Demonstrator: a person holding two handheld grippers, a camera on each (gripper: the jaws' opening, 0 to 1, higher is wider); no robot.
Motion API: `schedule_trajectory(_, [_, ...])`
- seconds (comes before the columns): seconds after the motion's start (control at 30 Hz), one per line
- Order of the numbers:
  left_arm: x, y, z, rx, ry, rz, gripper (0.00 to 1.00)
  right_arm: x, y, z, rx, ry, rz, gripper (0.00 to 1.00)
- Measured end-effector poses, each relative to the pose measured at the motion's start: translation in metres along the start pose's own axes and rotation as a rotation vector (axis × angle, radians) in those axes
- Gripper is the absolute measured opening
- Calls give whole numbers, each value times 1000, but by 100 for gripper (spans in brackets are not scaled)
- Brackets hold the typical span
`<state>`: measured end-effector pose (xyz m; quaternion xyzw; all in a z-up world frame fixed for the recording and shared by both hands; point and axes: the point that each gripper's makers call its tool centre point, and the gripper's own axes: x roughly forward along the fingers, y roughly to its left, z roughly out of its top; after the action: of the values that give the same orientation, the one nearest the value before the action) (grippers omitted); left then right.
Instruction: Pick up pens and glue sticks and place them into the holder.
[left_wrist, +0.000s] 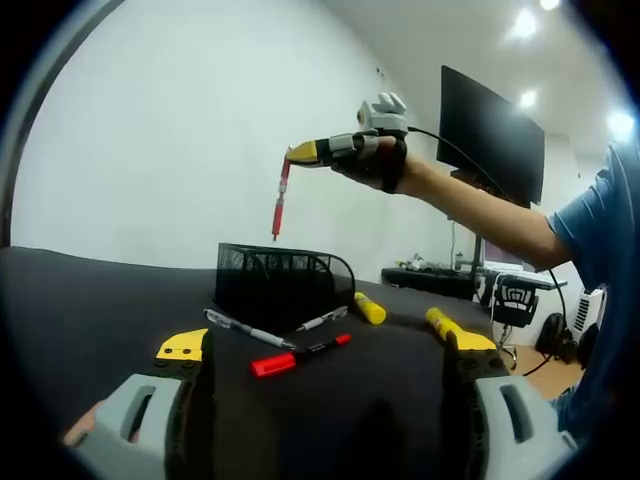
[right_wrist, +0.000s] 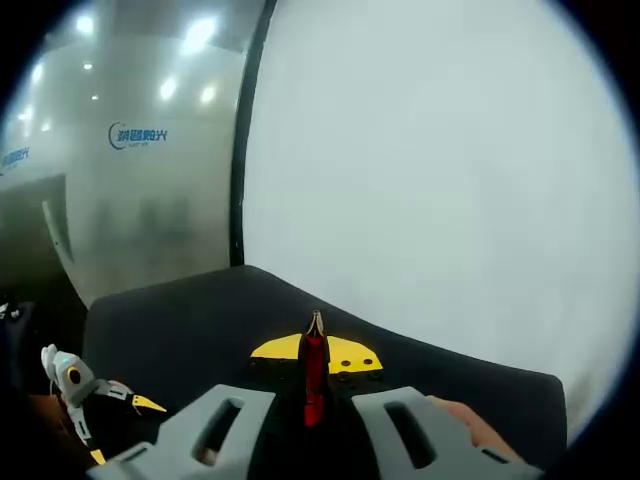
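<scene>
Right gripper (left_wrist: 300, 152) clamped on red pen (left_wrist: 280, 203), pen hanging tip-down above black mesh holder (left_wrist: 282, 282). Left gripper (left_wrist: 325, 350) jaws spread wide, holding nothing, low over dark table (left_wrist: 90, 300). Near the holder: red marker (left_wrist: 298, 356), two pens, yellow glue stick (left_wrist: 369, 307).

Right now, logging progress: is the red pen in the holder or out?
Out: the right tool holds the red pen hanging above the holder.
</scene>
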<state>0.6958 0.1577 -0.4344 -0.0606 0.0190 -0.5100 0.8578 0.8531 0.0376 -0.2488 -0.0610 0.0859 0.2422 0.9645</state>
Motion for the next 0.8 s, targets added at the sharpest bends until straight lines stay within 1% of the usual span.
schedule_trajectory(0.23, [2,-5,1,0,-3,-1,89,15,0,-4,4,-2,-15,4])
schedule_trajectory(0.47, [3,-7,1,0,-5,-3,89,27,2,-16,24,-2,-24,4])
schedule_trajectory(0.8, [3,-7,3,-1,-10,-4,89,38,10,-37,44,23,-9,4])
